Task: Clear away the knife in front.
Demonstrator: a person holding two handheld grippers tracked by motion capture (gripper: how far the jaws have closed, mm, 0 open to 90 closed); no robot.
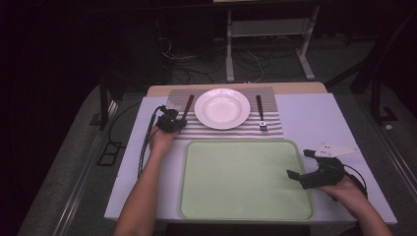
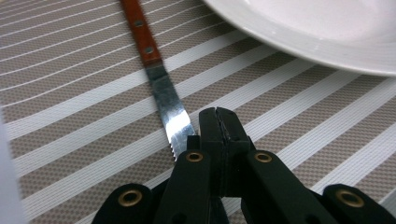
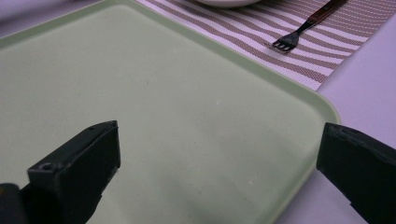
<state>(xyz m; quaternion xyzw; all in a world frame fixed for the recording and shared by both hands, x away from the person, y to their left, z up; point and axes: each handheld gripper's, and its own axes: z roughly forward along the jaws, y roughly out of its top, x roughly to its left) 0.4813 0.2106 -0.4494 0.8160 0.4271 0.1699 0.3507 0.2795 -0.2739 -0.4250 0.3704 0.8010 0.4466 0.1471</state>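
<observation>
A white plate rests mid-way along a striped placemat. A knife with a wooden handle lies left of the plate, and a fork lies on its right. My left gripper is shut low over the mat; its jaws meet with nothing between them, just right of the blade tip. My right gripper hangs wide open and empty over the right part of the green tray.
The white table top has bare strips on both sides of the tray and to the right of the mat. Metal desk legs and loose cables lie on the floor beyond the far edge.
</observation>
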